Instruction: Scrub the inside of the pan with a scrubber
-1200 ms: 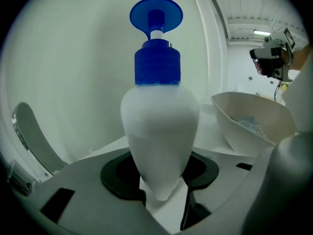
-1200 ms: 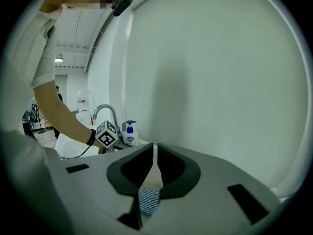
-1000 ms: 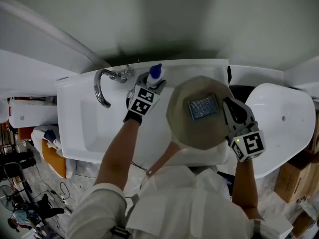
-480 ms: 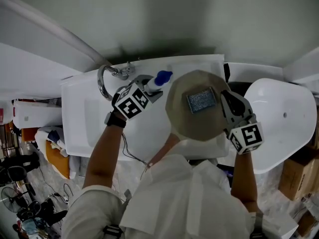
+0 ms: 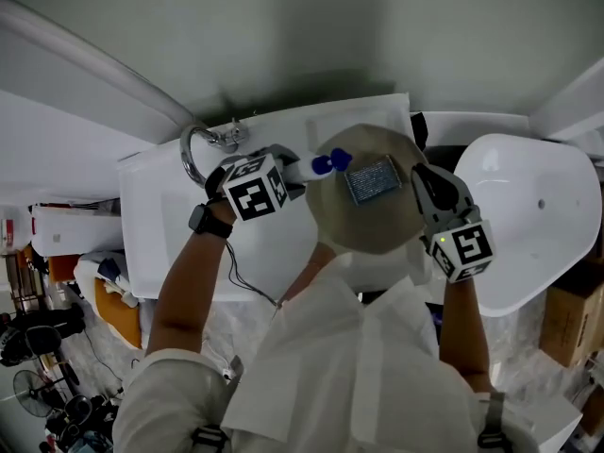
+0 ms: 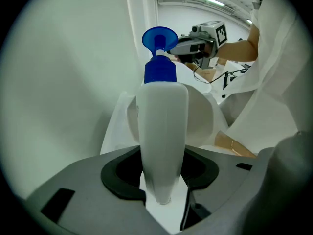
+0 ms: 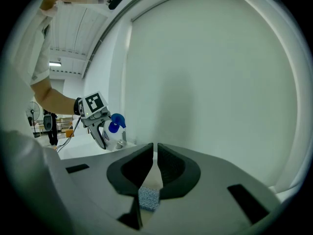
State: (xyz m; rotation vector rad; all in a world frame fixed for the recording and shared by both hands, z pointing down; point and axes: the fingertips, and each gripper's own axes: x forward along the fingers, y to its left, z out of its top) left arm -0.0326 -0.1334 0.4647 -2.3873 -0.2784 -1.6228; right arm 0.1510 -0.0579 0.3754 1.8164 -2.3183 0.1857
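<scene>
A round beige pan point(image 5: 368, 229) sits in front of me, just right of the sink. A grey mesh scrubber point(image 5: 374, 179) rests on its inside, and my right gripper point(image 5: 415, 176) is shut on the scrubber's right edge. In the right gripper view a strip of that mesh scrubber point(image 7: 148, 198) shows between the closed jaws of the right gripper point(image 7: 155, 153). My left gripper point(image 5: 294, 170) is shut on a white soap bottle point(image 5: 316, 166) with a blue cap point(image 5: 332, 162). The bottle is tilted, with its cap over the pan's left rim. The bottle point(image 6: 161, 126) fills the left gripper view, with the pan point(image 6: 200, 121) behind it.
A curved chrome faucet point(image 5: 193, 154) stands at the back of the white sink point(image 5: 165, 225). A large white basin point(image 5: 528, 215) lies to the right of the pan. A pale wall runs close behind. Clutter point(image 5: 47, 347) covers the floor at left, with a cardboard box point(image 5: 571, 324) at right.
My left gripper has swung the bottle from upright near the faucet to tilted rightward, so its blue cap now reaches the pan's rim. The right gripper and scrubber have hardly moved.
</scene>
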